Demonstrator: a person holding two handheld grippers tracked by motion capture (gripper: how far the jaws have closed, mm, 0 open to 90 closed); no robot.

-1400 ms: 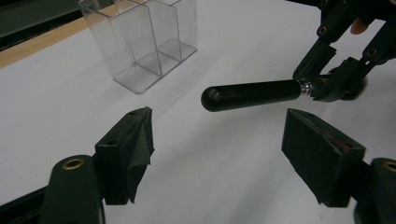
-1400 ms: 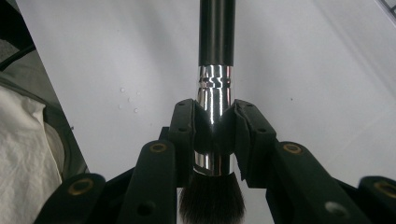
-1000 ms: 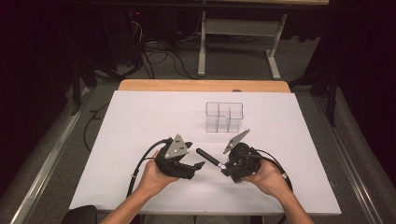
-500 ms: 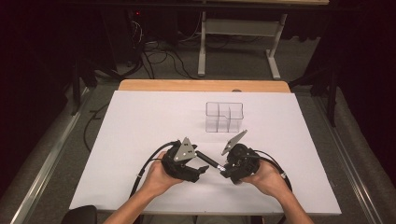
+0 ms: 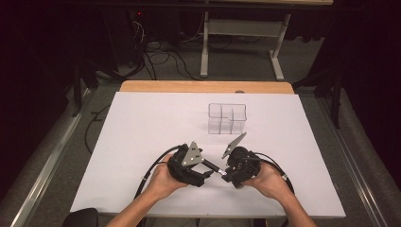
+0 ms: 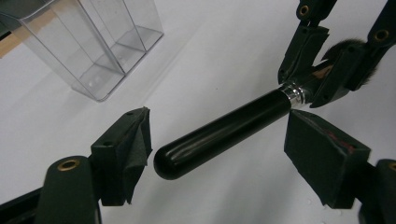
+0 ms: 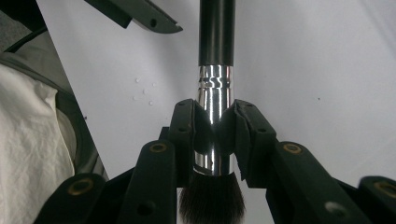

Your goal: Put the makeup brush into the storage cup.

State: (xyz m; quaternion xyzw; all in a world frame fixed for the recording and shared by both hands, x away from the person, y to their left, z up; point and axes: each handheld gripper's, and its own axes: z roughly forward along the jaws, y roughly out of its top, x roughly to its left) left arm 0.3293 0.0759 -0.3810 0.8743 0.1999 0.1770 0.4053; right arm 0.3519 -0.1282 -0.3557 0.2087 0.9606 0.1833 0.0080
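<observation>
Right gripper [image 7: 214, 135] clenched on the silver ferrule of the makeup brush [image 7: 215, 42], bristles [image 7: 212, 200] pointing back toward the hand, black handle running straight out ahead of the jaws. In the high view, brush [image 5: 213, 167] held clear of the white table [image 5: 142, 123], bridging the gap between the two grippers, long axis lying roughly side to side and aimed at the left gripper [image 5: 201, 172].

Left gripper [image 6: 217, 149] released, jaws spread wide. Rounded butt end of the handle [image 6: 224, 133] already inside that spread, sitting nearer the left pad [image 6: 135, 140] than the right pad [image 6: 322, 154], touching neither as far as can be told. Handle axis running diagonally across the gap rather than square to the pads, up and to the right toward the other gripper's jaws at the ferrule [image 6: 294, 91].

Judged as a hand-over in progress: closing now would likely pinch only the very tip, on a slant. Better to slide further along the handle and square the pads to its axis before clamping. Slick, round handle, so some risk of twisting or squirting out.

Clear divided organizer [image 5: 227, 118] standing well beyond both grippers, up and to the left of the left jaws [image 6: 93, 46], likely the destination.
</observation>
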